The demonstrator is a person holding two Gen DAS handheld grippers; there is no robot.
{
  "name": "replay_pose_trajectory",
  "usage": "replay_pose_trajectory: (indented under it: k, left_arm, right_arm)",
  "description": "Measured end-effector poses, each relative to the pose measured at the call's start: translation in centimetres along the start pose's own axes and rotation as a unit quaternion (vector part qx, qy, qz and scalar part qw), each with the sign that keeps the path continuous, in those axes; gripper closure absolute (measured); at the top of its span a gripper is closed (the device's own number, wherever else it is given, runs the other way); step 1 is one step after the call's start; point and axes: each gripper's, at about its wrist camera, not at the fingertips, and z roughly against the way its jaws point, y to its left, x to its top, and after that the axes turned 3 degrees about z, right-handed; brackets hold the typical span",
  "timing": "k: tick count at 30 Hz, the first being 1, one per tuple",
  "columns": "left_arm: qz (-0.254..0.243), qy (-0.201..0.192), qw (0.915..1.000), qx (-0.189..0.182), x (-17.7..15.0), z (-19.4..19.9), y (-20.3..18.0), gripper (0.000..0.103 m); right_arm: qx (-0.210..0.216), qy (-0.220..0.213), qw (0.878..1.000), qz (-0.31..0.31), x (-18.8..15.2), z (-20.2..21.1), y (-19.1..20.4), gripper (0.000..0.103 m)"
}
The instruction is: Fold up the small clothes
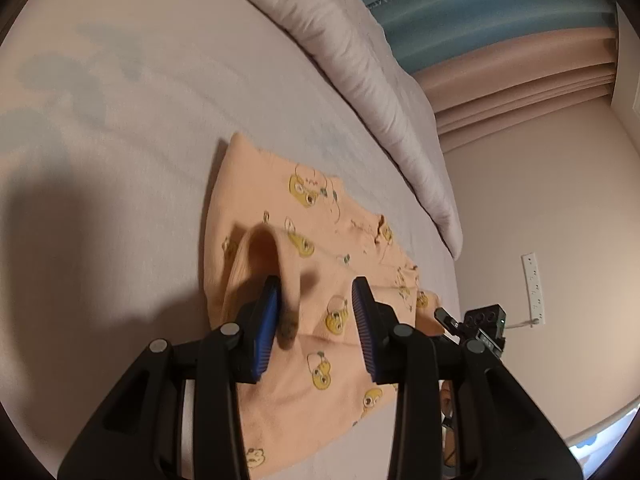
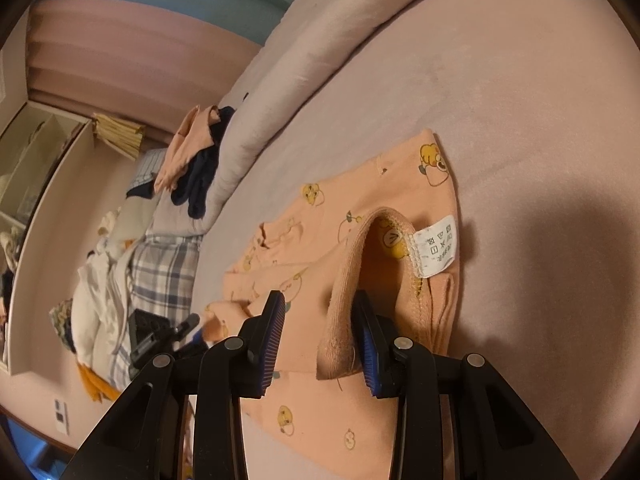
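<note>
A small peach top (image 1: 320, 264) with yellow cartoon prints lies flat on the bed (image 1: 160, 100), near the edge, below a puffy duvet (image 1: 360, 60).

The left gripper (image 1: 316, 300) is over it with its jaws apart. A raised fold of cloth rests against one blue pad (image 1: 268, 320), but nothing is pinched.

The right gripper (image 2: 320, 312) is over the top too. Its jaws are also apart, and a ribbed hem leans on one pad (image 2: 366, 336).

A white care tag (image 2: 434, 246) sticks out of the hem. It has little wash signs and tiny print too small to read. Blue cloth behind the duvet has pale letters, too blurry to read.

A heap of clothes (image 2: 152, 264) lies further along the bed.
</note>
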Motion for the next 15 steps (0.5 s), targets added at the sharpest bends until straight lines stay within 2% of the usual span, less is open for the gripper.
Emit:
replay_pose_trajectory:
  k: [4, 6, 8, 10, 12, 15]
  left_arm:
    - [0.007, 0.030, 0.9995, -0.005, -0.4, -1.2, 0.5, 0.068]
    - [0.010, 0.030, 0.9995, 0.004, -0.2, -1.9, 0.5, 0.070]
    - [0.028, 0.022, 0.9993, -0.009, -0.1, -2.3, 0.6, 0.071]
    - [0.028, 0.017, 0.9993, -0.019, -0.3, -2.4, 0.5, 0.095]
    - [0.041, 0.015, 0.9980, -0.045, -0.7, -2.4, 0.5, 0.099]
    - [0.079, -0.030, 0.9918, -0.096, -0.4, -1.4, 0.8, 0.100]
  right_arm:
    - [0.003, 0.011, 1.000, 0.007, -0.2, 0.0, -0.2, 0.068]
    - [0.000, 0.012, 1.000, 0.008, -0.2, -0.2, -0.2, 0.068]
    - [-0.003, 0.014, 1.000, 0.005, -0.1, -0.5, -0.4, 0.068]
    - [-0.006, 0.016, 1.000, 0.008, -0.2, -0.6, -0.3, 0.069]
    - [-0.010, 0.015, 0.999, 0.027, -0.4, -0.4, 0.1, 0.081]
    - [-0.008, 0.010, 0.999, 0.035, -0.4, 0.1, 0.4, 0.095]
